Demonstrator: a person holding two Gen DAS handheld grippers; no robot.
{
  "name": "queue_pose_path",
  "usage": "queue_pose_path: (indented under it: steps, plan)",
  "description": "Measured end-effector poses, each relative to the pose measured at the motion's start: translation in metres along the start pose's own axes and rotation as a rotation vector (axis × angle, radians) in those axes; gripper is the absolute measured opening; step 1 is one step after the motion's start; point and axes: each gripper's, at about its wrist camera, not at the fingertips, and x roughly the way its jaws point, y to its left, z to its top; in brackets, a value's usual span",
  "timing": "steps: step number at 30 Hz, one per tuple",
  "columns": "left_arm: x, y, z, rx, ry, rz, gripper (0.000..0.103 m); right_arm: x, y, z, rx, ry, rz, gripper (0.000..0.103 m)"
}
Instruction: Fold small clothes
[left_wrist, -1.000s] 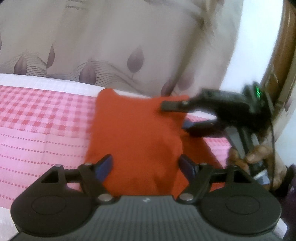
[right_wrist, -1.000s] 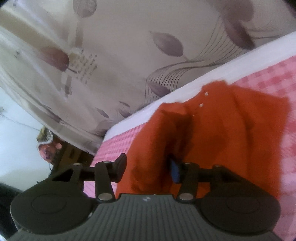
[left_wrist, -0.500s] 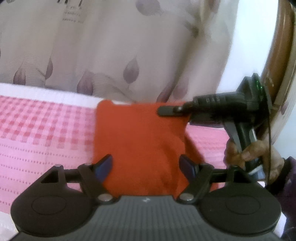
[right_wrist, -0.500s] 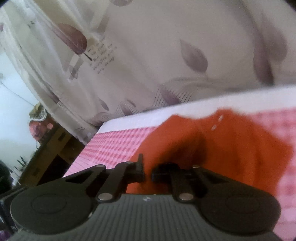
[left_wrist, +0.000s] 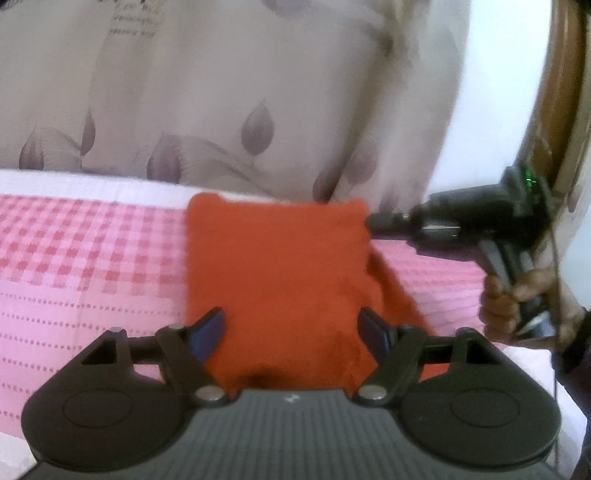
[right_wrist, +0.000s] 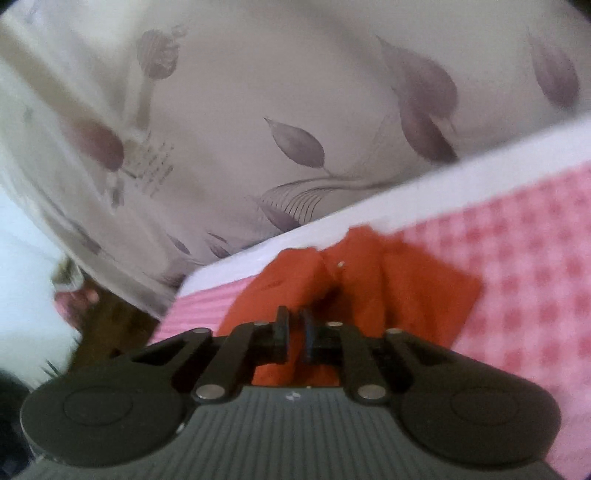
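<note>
The left gripper (left_wrist: 291, 330) stands with its jaws spread wide, its blue pads (left_wrist: 207, 330) at either side of the near edge of the red garment (left_wrist: 280, 273) and pressing on nothing. The cloth lies between them and runs away from the camera as a folded, roughly rectangular panel, with a loose flap trailing off its right side.

The right gripper (right_wrist: 294, 334) has its jaws drawn almost together, with only a narrow slot between the black fingers. They have just eased apart a little after closing. Red cloth shows in the slot and behind it, but the blur makes it impossible to tell whether the pads bite on it. In the left wrist view this same gripper (left_wrist: 373, 222) comes in from the right with its tip at the garment's far right corner, and the person's hand (left_wrist: 517, 302) wraps its handle below.

The garment (right_wrist: 369, 280) rests on a bed covered in a pink checked sheet (left_wrist: 74, 258), near the bed's far edge, where a white border runs. In the right wrist view the cloth is bunched into ridges, and a small pale dot shows near its top. Behind the bed hangs a pale curtain (left_wrist: 221, 92) printed with purple leaves, and a curved brown wooden frame (left_wrist: 550, 110) stands at the far right.
</note>
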Motion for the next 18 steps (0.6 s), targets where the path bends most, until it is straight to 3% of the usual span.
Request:
queue_pose_path:
  steps: [2,4,5,12,13,14,15,18]
  plan:
    - [0.0,0.004,-0.002,-0.012,0.002,-0.001,0.078,0.003,0.002,-0.009,0.012,-0.001,-0.005,0.048]
    - [0.0,0.005,-0.002,-0.006,0.004,-0.003,0.078,0.009,0.002,-0.019,0.024,0.007,0.002,0.068]
    - [-0.001,0.004,-0.002,-0.002,0.005,-0.004,0.078,0.012,0.003,-0.023,0.028,0.011,0.007,0.07]
    - [0.002,0.001,-0.009,0.039,0.011,0.0,0.078,0.06,0.02,-0.029,-0.011,0.063,0.003,0.07]
    - [0.002,0.001,-0.01,0.044,0.012,0.003,0.078,0.067,0.024,-0.028,-0.031,0.082,-0.012,0.056]
    - [0.002,0.001,-0.01,0.046,0.014,0.007,0.078,0.074,0.03,-0.029,-0.06,0.104,-0.027,0.03]
    - [0.002,0.001,-0.01,0.044,0.014,0.009,0.078,0.077,0.036,-0.03,-0.085,0.11,-0.038,0.024]
    - [-0.007,0.004,-0.006,0.014,0.0,-0.001,0.078,0.065,0.054,-0.03,-0.177,0.073,-0.049,0.022]
